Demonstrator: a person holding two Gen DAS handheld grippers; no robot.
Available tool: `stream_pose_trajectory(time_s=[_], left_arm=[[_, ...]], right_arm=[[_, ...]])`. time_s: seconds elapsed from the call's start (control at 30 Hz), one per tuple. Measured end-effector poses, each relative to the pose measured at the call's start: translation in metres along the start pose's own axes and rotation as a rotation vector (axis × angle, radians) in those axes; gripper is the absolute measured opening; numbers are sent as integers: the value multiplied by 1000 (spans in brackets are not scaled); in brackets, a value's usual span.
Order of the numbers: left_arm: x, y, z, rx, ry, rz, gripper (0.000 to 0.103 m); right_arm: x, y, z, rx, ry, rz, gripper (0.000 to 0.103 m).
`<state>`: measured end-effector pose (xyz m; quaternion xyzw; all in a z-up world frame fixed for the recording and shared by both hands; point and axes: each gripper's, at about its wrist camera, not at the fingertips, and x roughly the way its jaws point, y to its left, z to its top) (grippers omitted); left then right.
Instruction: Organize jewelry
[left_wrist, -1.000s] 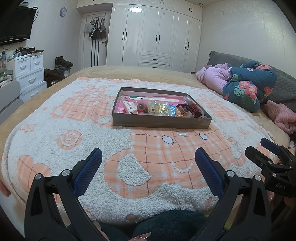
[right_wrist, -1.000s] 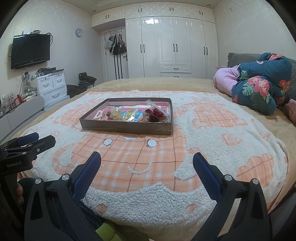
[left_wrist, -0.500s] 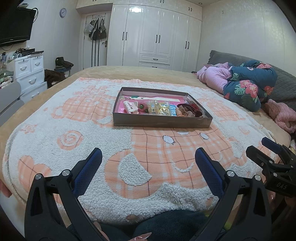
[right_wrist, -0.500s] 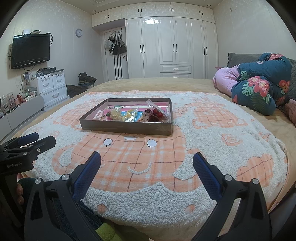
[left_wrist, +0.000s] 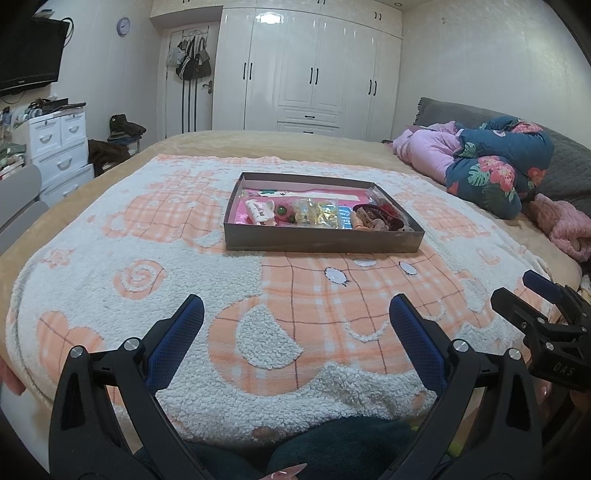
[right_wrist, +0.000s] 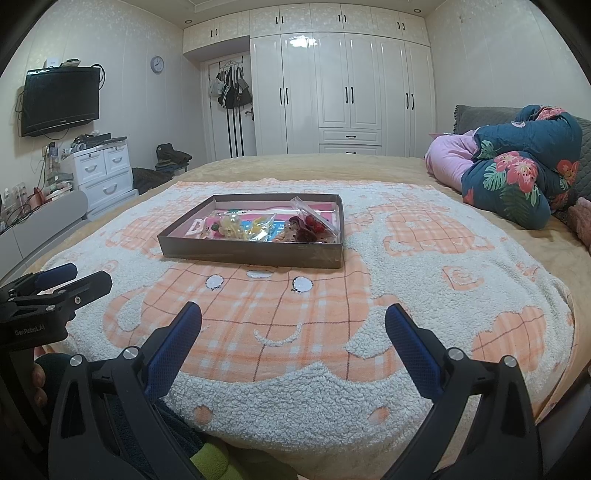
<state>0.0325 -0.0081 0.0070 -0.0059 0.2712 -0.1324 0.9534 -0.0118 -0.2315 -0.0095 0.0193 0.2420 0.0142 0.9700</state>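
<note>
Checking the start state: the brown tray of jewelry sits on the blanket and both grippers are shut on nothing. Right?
Not quite. The left gripper and right gripper are both open, as each wrist view shows. The brown tray does sit on the blanket.

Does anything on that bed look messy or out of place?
Mostly the tray: its trinkets lie heaped along the near side, and a clear bag tilts up against the right wall. A rumpled floral quilt lies bunched by the headboard. Nothing has spilled.
</note>
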Motion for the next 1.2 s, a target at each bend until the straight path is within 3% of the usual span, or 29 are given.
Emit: stream_pose_trajectory(time_s=[0.4,0.67,0.83,0.97,1.2], left_arm=[[4,1,-1,-6,11,43,92],[3,2,-2,-18,3,24,92],[10,9,-1,-64,44,39,92],[24,36,6,-162,84,68,92],[60,105,39,-274,79,228,92]], right_arm=[[0,-1,0,-1,2,-2,97],[0,-3,-1,2,5,-1,97],[1,-9,1,17,4,-11,97],[13,-27,9,43,6,-54,97],[78,-100,43,143,104,-204,97]])
